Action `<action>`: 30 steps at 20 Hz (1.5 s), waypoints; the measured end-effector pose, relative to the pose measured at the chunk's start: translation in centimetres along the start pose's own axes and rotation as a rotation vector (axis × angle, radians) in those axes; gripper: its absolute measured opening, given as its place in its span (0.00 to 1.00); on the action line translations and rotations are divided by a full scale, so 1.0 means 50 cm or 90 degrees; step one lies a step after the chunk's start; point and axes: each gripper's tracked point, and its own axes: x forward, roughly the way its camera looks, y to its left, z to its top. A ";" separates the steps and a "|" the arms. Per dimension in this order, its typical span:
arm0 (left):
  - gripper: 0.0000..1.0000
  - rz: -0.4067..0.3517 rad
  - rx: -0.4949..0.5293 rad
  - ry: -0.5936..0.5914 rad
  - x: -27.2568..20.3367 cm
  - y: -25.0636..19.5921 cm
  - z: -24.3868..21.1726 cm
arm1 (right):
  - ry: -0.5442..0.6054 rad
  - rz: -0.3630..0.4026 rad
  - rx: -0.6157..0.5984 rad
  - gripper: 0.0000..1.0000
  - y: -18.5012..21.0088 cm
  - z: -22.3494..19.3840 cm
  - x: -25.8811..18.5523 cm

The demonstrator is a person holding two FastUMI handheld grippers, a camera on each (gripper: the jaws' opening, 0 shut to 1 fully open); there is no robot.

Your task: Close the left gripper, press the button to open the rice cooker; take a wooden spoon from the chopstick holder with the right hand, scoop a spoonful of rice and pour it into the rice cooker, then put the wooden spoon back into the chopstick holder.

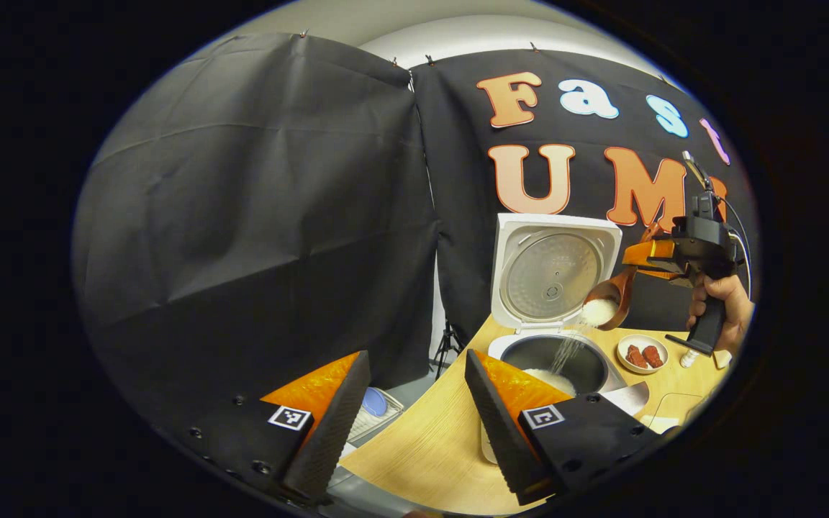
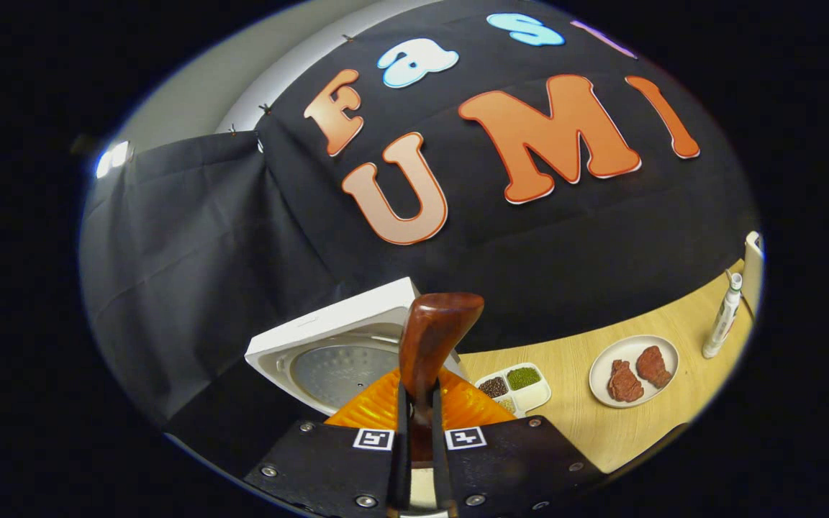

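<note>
White rice (image 1: 596, 311) is spilling from the wooden spoon (image 1: 612, 295) in a thin stream, and we are seeing it fall into the inner pot (image 1: 555, 360) of the rice cooker (image 1: 555, 288), whose lid (image 1: 551, 277) is standing upright and open. Going from left to right in the left gripper view, we are finding our left gripper (image 1: 407, 417) with its two fingers spread well apart and nothing between them; past its left finger a small basket with a blue item (image 1: 375, 406) is lying low beside the wooden table (image 1: 429, 446). Beyond its right finger the cooker is sitting on the table, with a heap of rice already in the pot. Farther right, above the pot, the right gripper (image 1: 645, 259) is holding the spoon tilted, a hand (image 1: 727, 302) wrapped round its grip. Below that hand a small plate of red-brown pieces (image 1: 642, 354) is resting.

In the right gripper view, our right gripper (image 2: 420, 432) is clamping both fingers tight on the spoon handle (image 2: 432, 345), which is rising straight ahead between them. Left of the fingers the open lid (image 2: 335, 352) is showing; right of them we are seeing a divided dish of grains (image 2: 515, 388), then the plate (image 2: 634, 370), then an upright white bottle (image 2: 722, 316).
</note>
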 end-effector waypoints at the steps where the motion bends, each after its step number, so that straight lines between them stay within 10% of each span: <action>1: 0.89 -0.001 0.001 -0.001 0.000 -0.002 0.001 | -0.010 0.000 -0.013 0.12 0.005 0.006 0.000; 24: 0.89 -0.013 0.024 0.004 0.003 -0.032 -0.001 | -0.147 0.150 -0.437 0.12 0.174 0.029 -0.091; 30: 0.89 -0.019 0.027 0.002 0.001 -0.032 0.001 | -0.166 0.214 -0.446 0.12 0.188 0.034 -0.115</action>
